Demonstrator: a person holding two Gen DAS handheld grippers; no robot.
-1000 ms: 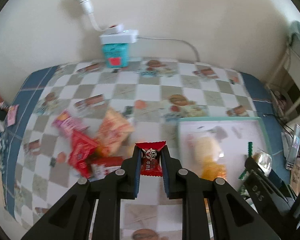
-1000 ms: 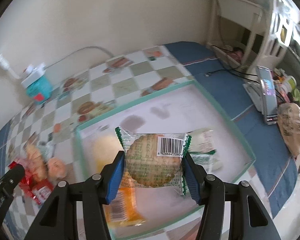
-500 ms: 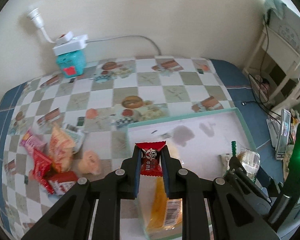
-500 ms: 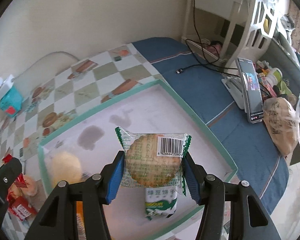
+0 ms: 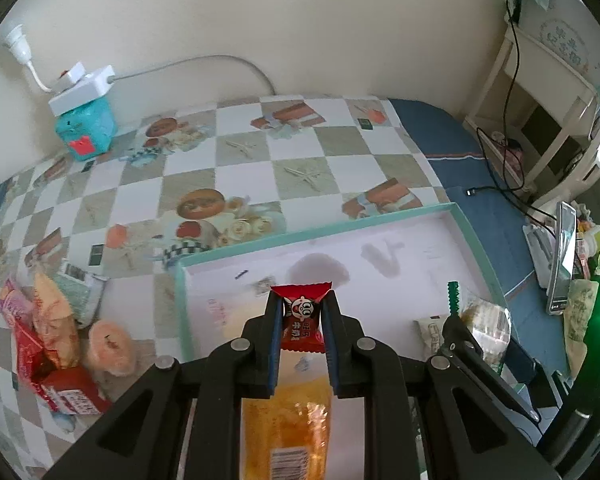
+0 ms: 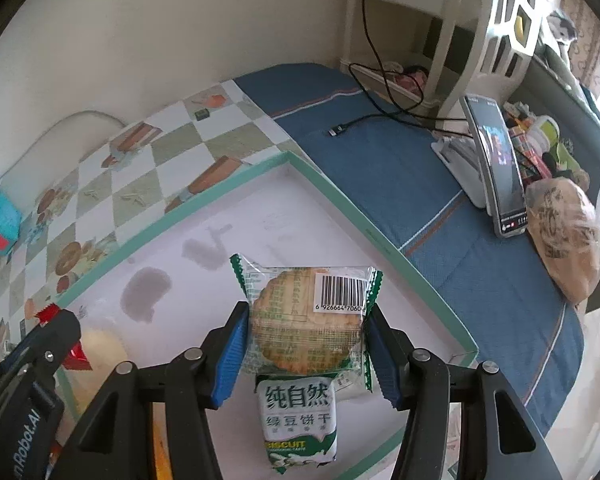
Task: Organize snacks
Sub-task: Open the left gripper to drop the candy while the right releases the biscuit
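Snacks in transit: the left gripper is clamped on a small red candy and the right gripper on a clear-wrapped biscuit, both above the white, teal-rimmed tray. Releasing from this height risks the slick wrappers skidding or bouncing over the low rim; the biscuit could also land on the green biscuit pack below and slide off, while loose snacks remain on the checked cloth

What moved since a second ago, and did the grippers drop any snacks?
Both grippers swung from the loose snack pile over to above the tray. Nothing dropped: the left gripper still pinches the red candy, the right gripper still holds the biscuit packet.
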